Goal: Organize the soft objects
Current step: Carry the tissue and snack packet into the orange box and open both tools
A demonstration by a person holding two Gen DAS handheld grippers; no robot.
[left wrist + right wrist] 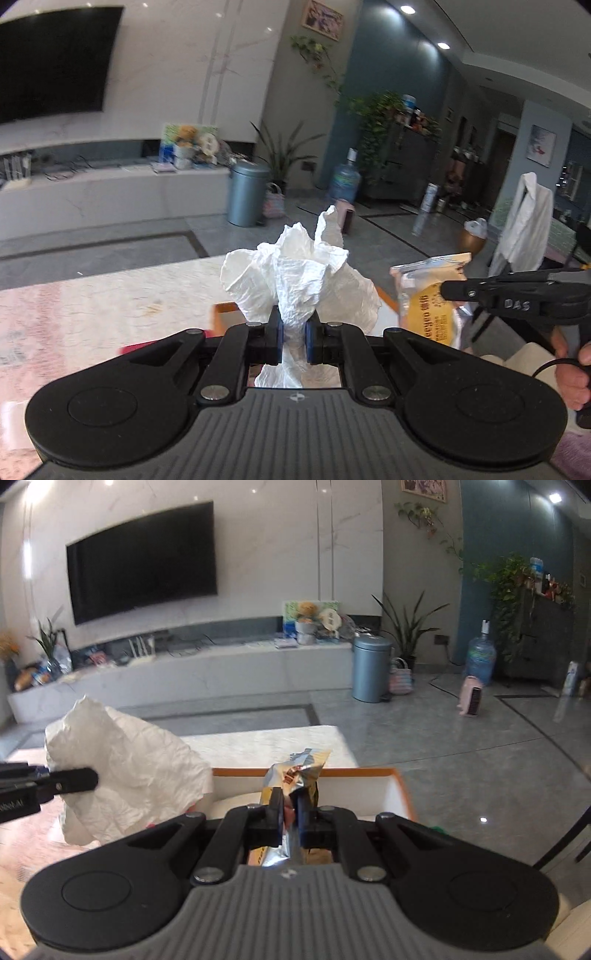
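Two grippers raised above pale marble-patterned table [110, 295]. Left gripper [293, 325] clamped on crumpled white tissue paper [295, 273], bulk fanned out ahead of fingertips. Right gripper [291, 805] clamped on yellow-and-silver foil snack packet [295, 775], packet protruding beyond fingertips, over white orange-rimmed box [369, 786] lying just ahead.

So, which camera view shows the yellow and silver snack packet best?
The left wrist view: the yellow and silver foil snack packet shows its printed side. In the right wrist view the right tool pinches it edge-on.
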